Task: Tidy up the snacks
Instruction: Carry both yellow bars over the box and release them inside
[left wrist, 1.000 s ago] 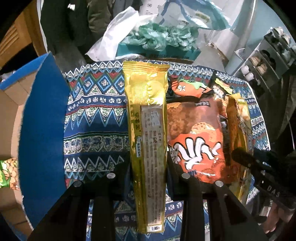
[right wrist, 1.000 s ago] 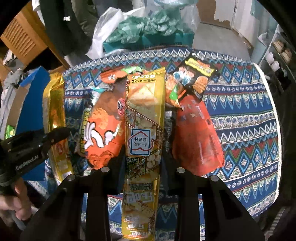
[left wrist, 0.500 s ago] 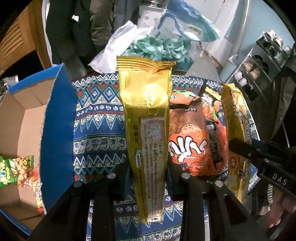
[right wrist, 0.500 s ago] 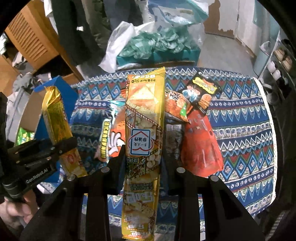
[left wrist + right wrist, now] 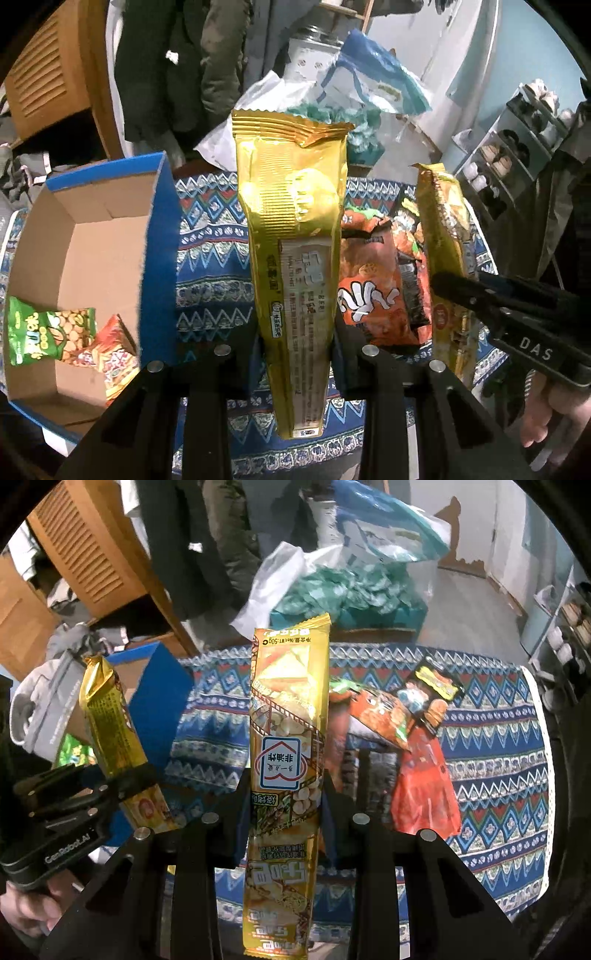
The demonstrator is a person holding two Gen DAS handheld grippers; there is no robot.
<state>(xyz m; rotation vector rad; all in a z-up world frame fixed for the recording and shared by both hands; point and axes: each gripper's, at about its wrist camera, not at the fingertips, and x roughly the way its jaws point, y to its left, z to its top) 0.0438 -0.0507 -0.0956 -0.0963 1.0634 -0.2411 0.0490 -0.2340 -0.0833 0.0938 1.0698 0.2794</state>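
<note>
Both tongs are clenched on long gold snack packs, lifted clear of the table. The left gripper point(image 5: 295, 343) grips a plain gold pack point(image 5: 295, 229), back label showing; the right gripper point(image 5: 282, 812) grips a printed yellow pack point(image 5: 288, 738). An orange bag point(image 5: 373, 288) lies mid-tablecloth point(image 5: 214, 236), and the blue-edged cardboard box point(image 5: 159, 258) at the table's left edge holds 2 small snack bags point(image 5: 48, 328).

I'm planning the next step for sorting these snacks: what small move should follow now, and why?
Probably carry the left gripper sideways over the open cardboard box. It is shut on a gold snack packet held clear of the patterned tablecloth, and the box, with a green snack bag inside, has room.
</note>
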